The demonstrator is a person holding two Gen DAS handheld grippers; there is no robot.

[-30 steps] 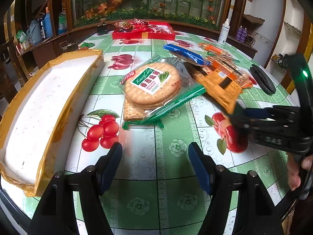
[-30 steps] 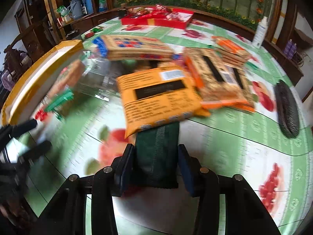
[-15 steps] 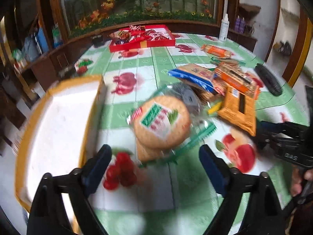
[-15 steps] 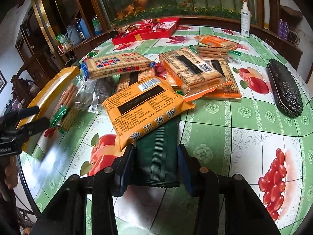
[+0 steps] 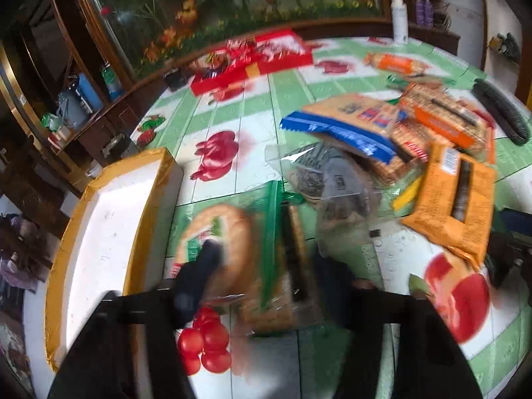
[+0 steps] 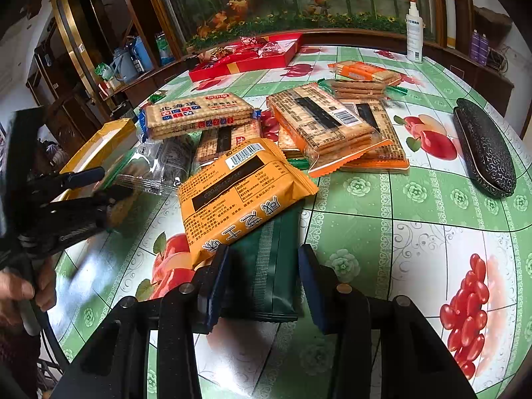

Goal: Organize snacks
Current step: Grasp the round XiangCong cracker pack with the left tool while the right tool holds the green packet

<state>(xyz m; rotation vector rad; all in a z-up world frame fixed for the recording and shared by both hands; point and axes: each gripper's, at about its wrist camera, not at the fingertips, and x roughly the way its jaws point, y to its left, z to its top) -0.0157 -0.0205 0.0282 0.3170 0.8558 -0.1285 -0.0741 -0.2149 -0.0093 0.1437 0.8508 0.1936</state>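
Note:
My left gripper [image 5: 269,259] is closing its jaws around a green-edged pack of round biscuits [image 5: 229,242], which now stands tilted on edge between the fingers; the view is blurred. The right wrist view shows the same gripper [image 6: 103,186] at the left, clamped around that pack, with a hand on its handle. My right gripper [image 6: 262,266] is shut on a dark green packet [image 6: 262,296] lying on the table. An orange packet [image 6: 239,196] rests over the green packet's far end. A white foam box with yellow tape [image 5: 109,219] sits just left of the biscuit pack.
A heap of cracker packs [image 6: 319,123] and a blue-ended pack [image 6: 199,116] fill the table's middle. A clear wrapper [image 5: 326,179] lies beside them. A red tray of sweets [image 5: 252,60] and a spray bottle [image 6: 414,33] stand at the back. A black case [image 6: 485,153] lies right.
My left gripper moved forward over the round biscuit pack, opened wide, then closed around it, tipping it on edge. The right gripper kept its hold on the green packet and hardly moved in the last half second.

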